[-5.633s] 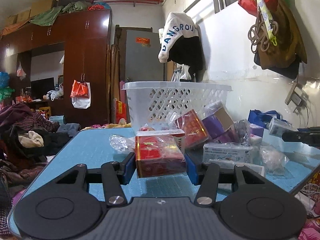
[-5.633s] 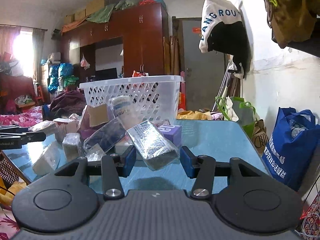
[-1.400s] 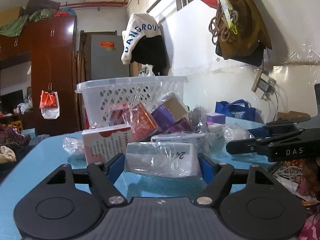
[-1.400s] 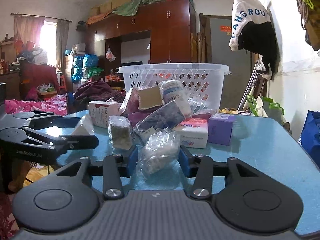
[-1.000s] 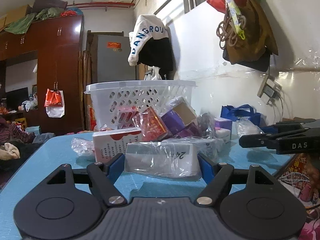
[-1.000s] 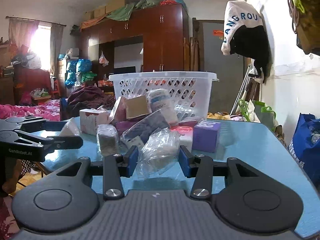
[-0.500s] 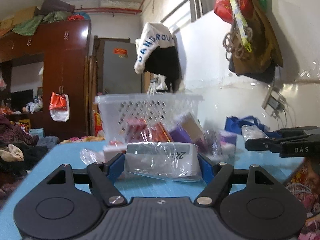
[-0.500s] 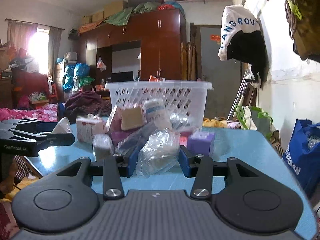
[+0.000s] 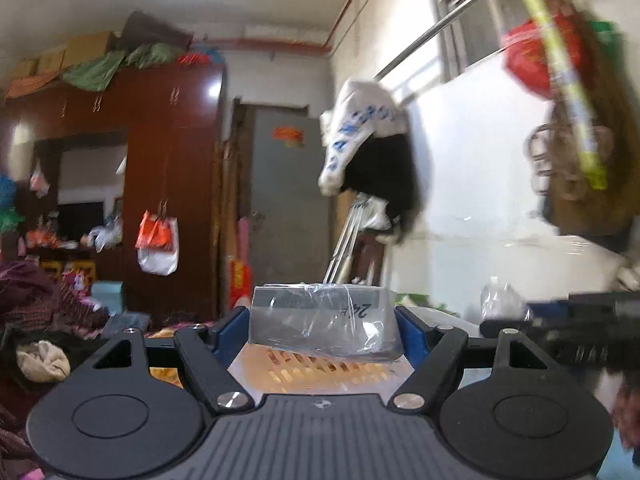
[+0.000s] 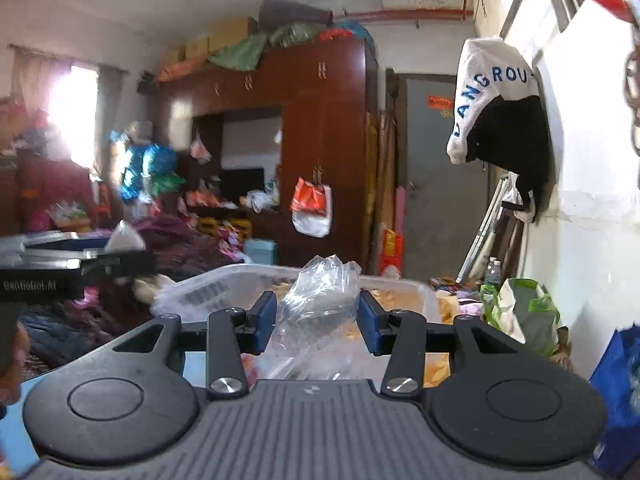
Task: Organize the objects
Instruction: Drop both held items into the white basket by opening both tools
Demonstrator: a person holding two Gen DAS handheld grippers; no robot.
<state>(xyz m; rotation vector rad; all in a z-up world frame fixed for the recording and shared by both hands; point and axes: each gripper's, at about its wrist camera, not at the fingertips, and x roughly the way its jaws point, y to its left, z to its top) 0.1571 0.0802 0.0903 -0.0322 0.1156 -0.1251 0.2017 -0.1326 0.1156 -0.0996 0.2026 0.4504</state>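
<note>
A cluttered room with a dark wardrobe [image 10: 320,152] lies behind the white basket [image 10: 248,276], whose open top sits just below both loads. My left gripper [image 9: 320,320] is clamped on a wrapped box [image 9: 320,316], my right gripper [image 10: 316,316] on a plastic bag [image 10: 320,300]. I release only once each load is past the near rim and inside the walls; the room above the basket is open, with the two grippers close side by side.

Glossy clear plastic wraps the packet [image 9: 324,320]; the basket [image 10: 400,284] is translucent white plastic.

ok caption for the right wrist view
Right gripper holding a clear plastic bag over the white basket.
</note>
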